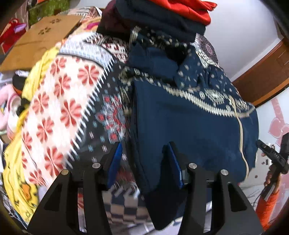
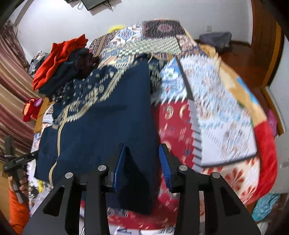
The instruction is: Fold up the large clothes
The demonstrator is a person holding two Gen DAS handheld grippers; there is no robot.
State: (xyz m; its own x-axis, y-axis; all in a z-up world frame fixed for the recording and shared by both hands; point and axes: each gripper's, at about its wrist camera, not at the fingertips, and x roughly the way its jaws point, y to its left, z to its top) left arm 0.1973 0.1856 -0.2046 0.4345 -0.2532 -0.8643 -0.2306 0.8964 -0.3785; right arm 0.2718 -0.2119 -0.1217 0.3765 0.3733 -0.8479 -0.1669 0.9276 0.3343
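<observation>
Navy hoodie [image 1: 189, 126] lying zipper-up on the patterned bed [image 2: 225, 112]; both my grippers, left [image 1: 144, 153] and right [image 2: 141, 153], are hovering parted, gripping nothing, flanking its lower edges, probably for folding.

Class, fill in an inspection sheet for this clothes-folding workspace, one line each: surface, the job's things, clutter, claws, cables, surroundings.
Surface: a bed under a patterned patchwork blanket, blurred by motion.
Job's things: a navy garment with cream pattern and zip lies spread on the blanket, one part folded into a straight-edged strip; a pile of folded clothes, red on top, sits at its far end.
Clutter: a cardboard box and a red soft toy beside the bed.
Claws: left claw open, above the garment's edge; right claw open, over the folded strip.
Cables: wires hang from a dark device on the wall.
Surroundings: white walls, wooden door frame, striped curtain.
</observation>
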